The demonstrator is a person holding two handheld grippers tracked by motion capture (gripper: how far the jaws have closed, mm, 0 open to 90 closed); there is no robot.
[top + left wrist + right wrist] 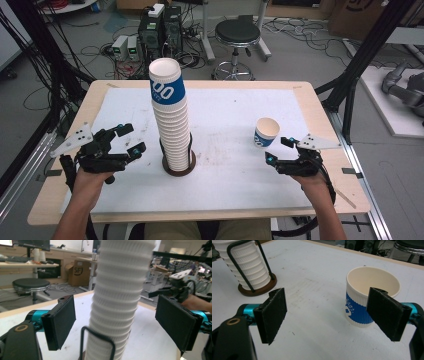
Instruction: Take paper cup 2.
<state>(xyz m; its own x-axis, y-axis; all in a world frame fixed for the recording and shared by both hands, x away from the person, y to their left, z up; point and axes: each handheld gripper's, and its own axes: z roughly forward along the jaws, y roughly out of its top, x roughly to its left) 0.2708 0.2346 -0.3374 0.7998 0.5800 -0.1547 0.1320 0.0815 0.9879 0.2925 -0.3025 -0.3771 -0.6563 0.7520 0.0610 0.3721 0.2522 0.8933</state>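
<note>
A tall stack of white ribbed paper cups (170, 125), the top one with a blue band, stands in a dark wire holder (178, 167) at the table's centre. My left gripper (131, 138) sits just left of the stack, open and apart from it. In the left gripper view the cup stack (117, 297) rises beyond the open gripper (120, 322), and the pads (61, 321) touch nothing. A single white and blue cup (266, 131) stands upright to the right. My right gripper (278, 150) is open just in front of it. In the right gripper view this cup (367, 297) stands past the gripper (329, 316), towards its right jaw.
A white mat (235, 180) covers most of the wooden table (95, 100). Behind the table on the floor are a black stool (237, 35), computer boxes (160, 30) and loose cables. Black frame posts (367, 50) rise at the right side.
</note>
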